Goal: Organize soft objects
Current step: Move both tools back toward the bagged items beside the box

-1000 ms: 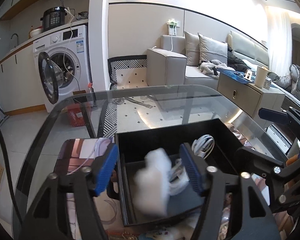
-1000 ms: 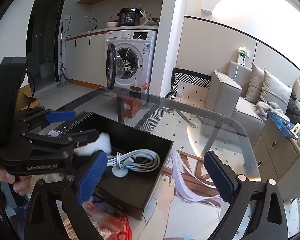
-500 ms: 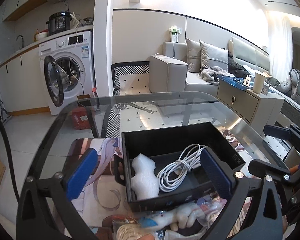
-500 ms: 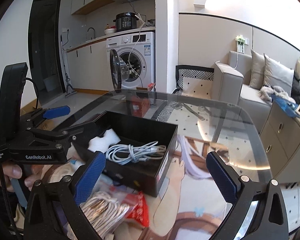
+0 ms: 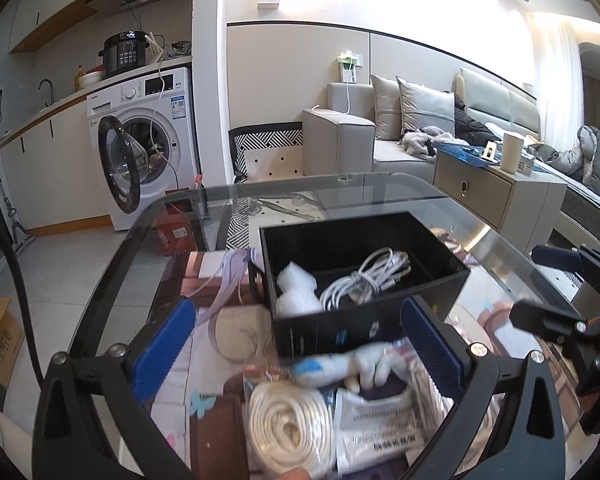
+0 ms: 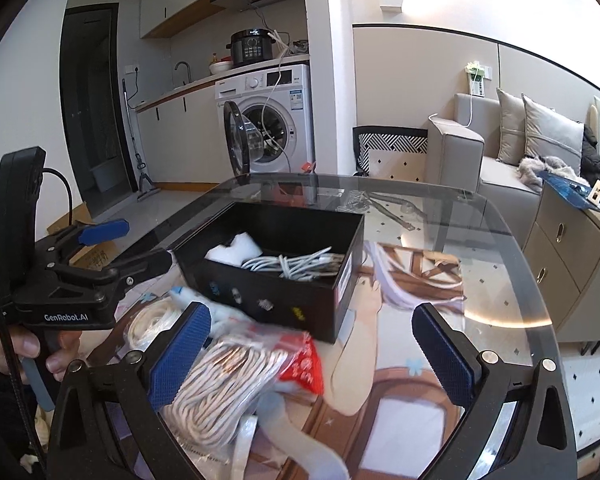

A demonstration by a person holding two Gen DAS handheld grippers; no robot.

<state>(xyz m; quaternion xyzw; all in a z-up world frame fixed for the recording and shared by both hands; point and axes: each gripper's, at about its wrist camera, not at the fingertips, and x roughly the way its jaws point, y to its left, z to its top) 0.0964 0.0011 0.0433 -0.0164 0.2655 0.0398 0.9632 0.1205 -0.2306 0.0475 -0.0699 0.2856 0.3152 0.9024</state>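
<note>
A black box (image 5: 364, 316) (image 6: 276, 296) stands on the glass table. It holds a white foam piece (image 5: 296, 292) (image 6: 232, 250) and a coiled white cable (image 5: 368, 276) (image 6: 296, 266). My left gripper (image 5: 300, 340) is open and empty, pulled back in front of the box above a pile: a white rope coil (image 5: 288, 424), a white plush toy (image 5: 356, 364) and a plastic packet (image 5: 376, 424). My right gripper (image 6: 316, 354) is open and empty above a bagged white cord bundle (image 6: 224, 384) with a red label (image 6: 304, 368).
A printed anime mat (image 6: 412, 280) covers the glass table (image 5: 380, 188). A washing machine with its door open (image 5: 140, 152), a grey sofa (image 5: 380, 136) and a side cabinet (image 5: 496, 192) stand beyond the table. The left gripper body shows in the right wrist view (image 6: 72, 280).
My left gripper let go of the white foam piece into the box, opened wide and drew back toward the near pile. My right gripper also drew back from the box.
</note>
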